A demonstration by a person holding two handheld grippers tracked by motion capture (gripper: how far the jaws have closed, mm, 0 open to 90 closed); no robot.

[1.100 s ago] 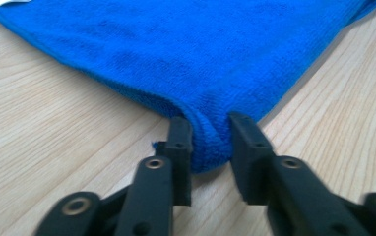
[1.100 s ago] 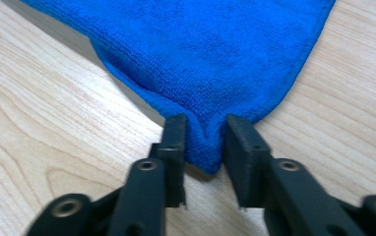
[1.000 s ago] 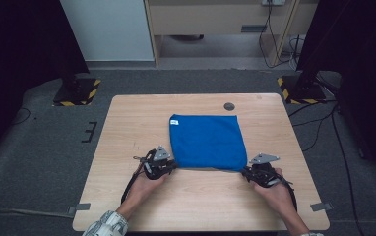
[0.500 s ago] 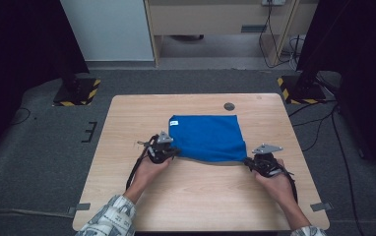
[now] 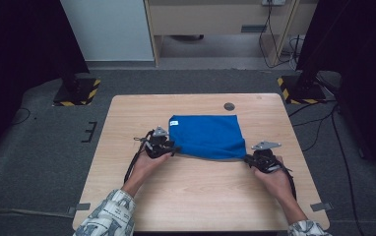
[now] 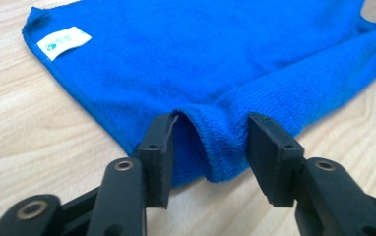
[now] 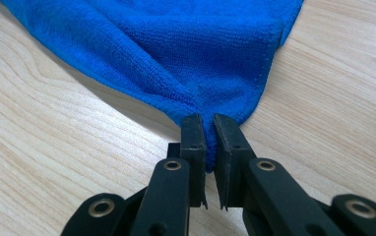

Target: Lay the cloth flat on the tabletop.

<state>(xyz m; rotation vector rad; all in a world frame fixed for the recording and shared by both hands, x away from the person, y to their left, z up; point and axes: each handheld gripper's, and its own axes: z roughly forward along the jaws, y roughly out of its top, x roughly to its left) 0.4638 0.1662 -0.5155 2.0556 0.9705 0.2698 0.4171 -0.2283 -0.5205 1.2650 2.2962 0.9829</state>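
Blue cloth (image 5: 205, 136) lies on the table (image 5: 127, 123); a dark disc (image 5: 229, 106) sits beyond.

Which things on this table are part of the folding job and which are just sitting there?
In use:
- blue microfibre cloth
- left hand-held gripper, jaws just opened, cloth edge loose between them
- right hand-held gripper, pinching a cloth corner

Lying about:
- dark round spot on the wooden table

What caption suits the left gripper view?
Left tongs just opened, blue cloth corner loose between them.
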